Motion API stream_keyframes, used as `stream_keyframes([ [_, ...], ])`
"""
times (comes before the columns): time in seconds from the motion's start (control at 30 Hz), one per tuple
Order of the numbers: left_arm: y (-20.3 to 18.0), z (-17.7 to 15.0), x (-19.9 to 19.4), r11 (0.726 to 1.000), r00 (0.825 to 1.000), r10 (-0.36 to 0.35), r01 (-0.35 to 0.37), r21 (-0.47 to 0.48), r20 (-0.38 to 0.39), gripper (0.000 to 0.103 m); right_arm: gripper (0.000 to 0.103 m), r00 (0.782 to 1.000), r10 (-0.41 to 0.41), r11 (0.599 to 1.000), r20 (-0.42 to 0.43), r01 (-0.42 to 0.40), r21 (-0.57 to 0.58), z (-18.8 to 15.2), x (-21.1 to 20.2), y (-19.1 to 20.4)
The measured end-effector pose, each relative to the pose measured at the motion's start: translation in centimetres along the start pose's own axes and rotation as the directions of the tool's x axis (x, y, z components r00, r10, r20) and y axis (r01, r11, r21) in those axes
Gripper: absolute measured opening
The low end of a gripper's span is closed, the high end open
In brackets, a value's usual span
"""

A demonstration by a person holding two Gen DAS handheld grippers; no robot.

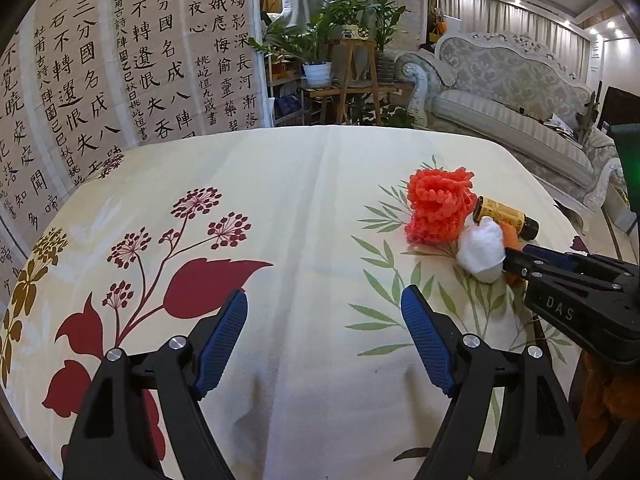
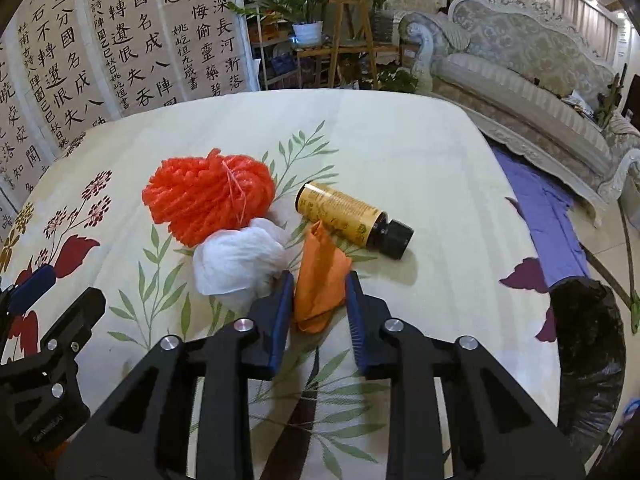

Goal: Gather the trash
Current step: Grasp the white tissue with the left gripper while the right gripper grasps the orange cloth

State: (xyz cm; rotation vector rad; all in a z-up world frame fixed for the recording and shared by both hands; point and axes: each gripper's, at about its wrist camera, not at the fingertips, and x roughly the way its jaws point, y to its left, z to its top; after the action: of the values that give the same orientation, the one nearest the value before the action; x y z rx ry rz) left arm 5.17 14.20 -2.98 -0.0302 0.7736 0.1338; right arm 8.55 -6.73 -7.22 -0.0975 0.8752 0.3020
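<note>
Four pieces of trash sit bunched together on the floral tablecloth (image 2: 400, 152): a red mesh net (image 2: 208, 196), a white crumpled plastic bag (image 2: 236, 260), an orange crumpled paper (image 2: 320, 280) and a brown bottle (image 2: 352, 216) lying on its side, cap toward the table's right edge. The right gripper (image 2: 316, 284) has its blue pads on either side of the orange paper, jaws narrowed round it; whether they already pinch it is hard to judge, since the fisheye view leaves the contact unclear. Starting with the nearest piece makes sense, as the black bin bag (image 2: 588, 340) waits just off the table's right side. The left gripper (image 1: 324, 316) hangs wide open over bare cloth, well apart from the pile, probably kept clear.

Only the right wrist view shows the bin bag, the whole paper and the bottle's cap end. The left view hides most of the paper behind the white bag (image 1: 480, 252), yet shows the right gripper's body (image 1: 580, 296) reaching in from the side
</note>
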Motion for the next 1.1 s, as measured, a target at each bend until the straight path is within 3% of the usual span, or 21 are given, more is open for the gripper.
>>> stream_keyframes([
  [0.3, -1.8, 0.1, 0.0, 0.999, 0.999, -0.047, 0.047, 0.025, -0.002, 0.077, 0.025, 0.99, -0.141, 0.99, 0.023, 0.141, 0.023, -2.3, -2.2, -4.2],
  [0.47, -3.8, 0.3, 0.1, 0.995, 0.996, -0.087, 0.086, 0.044, 0.004, 0.077, 0.025, 0.99, -0.139, 0.987, 0.024, 0.137, 0.084, -3.0, -2.7, -6.7],
  [0.7, -6.1, 0.8, 0.5, 0.99, 0.991, -0.131, 0.13, 0.061, 0.017, 0.078, 0.026, 0.993, -0.114, 0.989, 0.028, 0.111, 0.099, -2.9, -2.4, -7.0],
  [1.1, -7.8, 2.0, 2.4, 0.99, 0.991, -0.128, 0.129, 0.053, -0.027, 0.078, 0.026, 0.995, -0.1, 0.989, 0.02, 0.097, 0.112, -2.9, -2.4, -7.5],
])
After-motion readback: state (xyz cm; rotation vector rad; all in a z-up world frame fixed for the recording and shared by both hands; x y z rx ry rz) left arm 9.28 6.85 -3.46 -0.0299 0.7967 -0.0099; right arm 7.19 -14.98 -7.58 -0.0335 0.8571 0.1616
